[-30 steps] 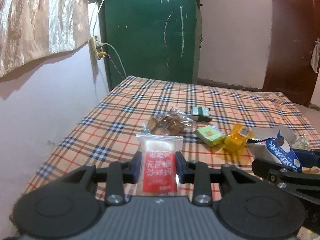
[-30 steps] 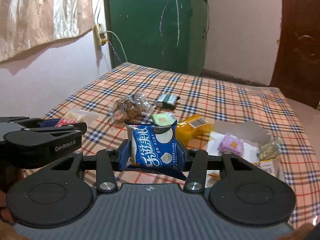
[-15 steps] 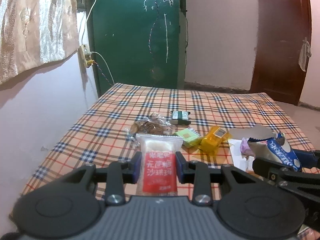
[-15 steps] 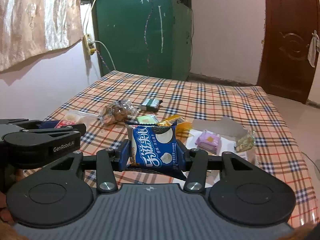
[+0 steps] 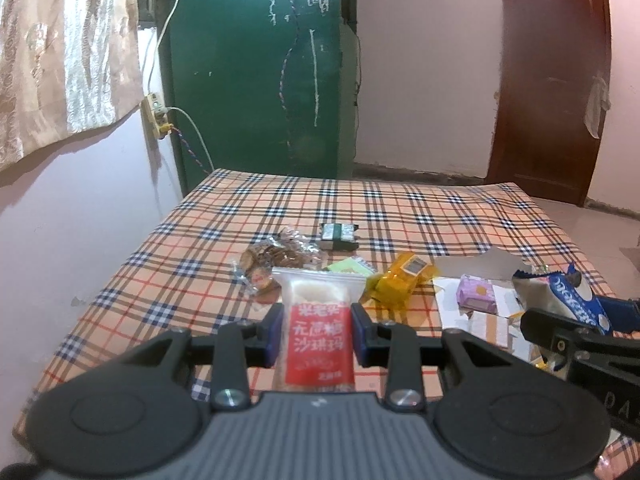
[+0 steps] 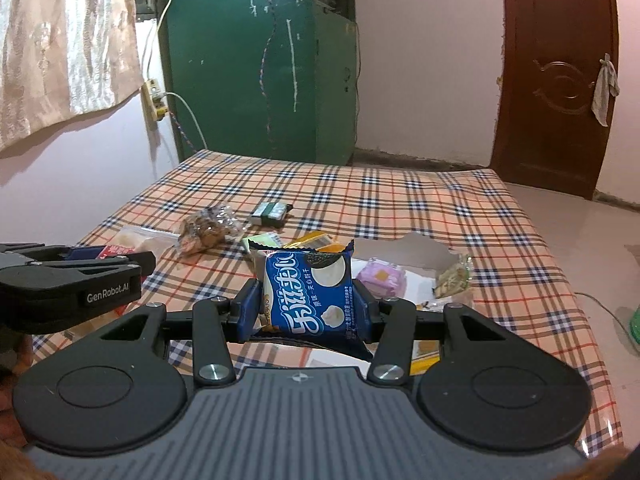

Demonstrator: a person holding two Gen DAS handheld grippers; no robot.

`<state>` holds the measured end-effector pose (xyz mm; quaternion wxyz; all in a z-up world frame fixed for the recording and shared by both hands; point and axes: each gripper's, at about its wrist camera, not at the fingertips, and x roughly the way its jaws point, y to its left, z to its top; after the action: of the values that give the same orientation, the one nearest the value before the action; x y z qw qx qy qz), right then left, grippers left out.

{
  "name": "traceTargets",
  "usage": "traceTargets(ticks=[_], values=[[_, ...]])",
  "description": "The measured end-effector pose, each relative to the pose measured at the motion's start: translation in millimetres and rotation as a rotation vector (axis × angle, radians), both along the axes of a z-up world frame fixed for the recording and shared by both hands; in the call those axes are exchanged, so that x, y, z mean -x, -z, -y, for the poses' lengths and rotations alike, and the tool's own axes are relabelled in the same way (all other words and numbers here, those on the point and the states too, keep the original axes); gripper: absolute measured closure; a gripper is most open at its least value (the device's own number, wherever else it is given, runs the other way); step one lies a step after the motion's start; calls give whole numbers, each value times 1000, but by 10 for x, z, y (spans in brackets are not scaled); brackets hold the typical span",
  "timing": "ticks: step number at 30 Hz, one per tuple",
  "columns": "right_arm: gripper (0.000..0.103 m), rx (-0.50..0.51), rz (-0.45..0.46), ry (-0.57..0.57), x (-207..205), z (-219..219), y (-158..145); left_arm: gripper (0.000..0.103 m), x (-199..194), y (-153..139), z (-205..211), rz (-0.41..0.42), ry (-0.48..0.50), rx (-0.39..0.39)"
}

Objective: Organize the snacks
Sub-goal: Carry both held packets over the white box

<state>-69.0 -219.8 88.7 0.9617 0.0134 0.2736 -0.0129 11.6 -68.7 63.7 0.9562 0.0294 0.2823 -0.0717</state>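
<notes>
Two packets are in hand: the left gripper [image 5: 317,334] clamps a red pack [image 5: 318,350], the right gripper [image 6: 306,307] a blue pack [image 6: 310,294], both above the bed [image 6: 460,216]. The box [image 6: 416,258] holds a few snacks; four lie loose, unsorted.

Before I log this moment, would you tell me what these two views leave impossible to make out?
- Lower end of the red-and-white snack packet: left wrist view, hidden behind the left gripper body.
- White box floor: right wrist view, partly covered by the blue biscuit packet in the right gripper.
- Green sachet: left wrist view, mostly behind the red-and-white packet.
- Dark green packet label: both views, too small to read.
</notes>
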Motion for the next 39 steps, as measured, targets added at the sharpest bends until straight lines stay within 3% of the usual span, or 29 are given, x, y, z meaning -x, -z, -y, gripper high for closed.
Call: traceTargets(ticks=[19, 39], values=[[44, 5, 19, 84, 75, 294, -56, 70, -27, -14, 343, -21, 81, 15], [44, -13, 18, 227, 103, 1066, -78, 70, -266, 33, 769, -40, 162, 5]])
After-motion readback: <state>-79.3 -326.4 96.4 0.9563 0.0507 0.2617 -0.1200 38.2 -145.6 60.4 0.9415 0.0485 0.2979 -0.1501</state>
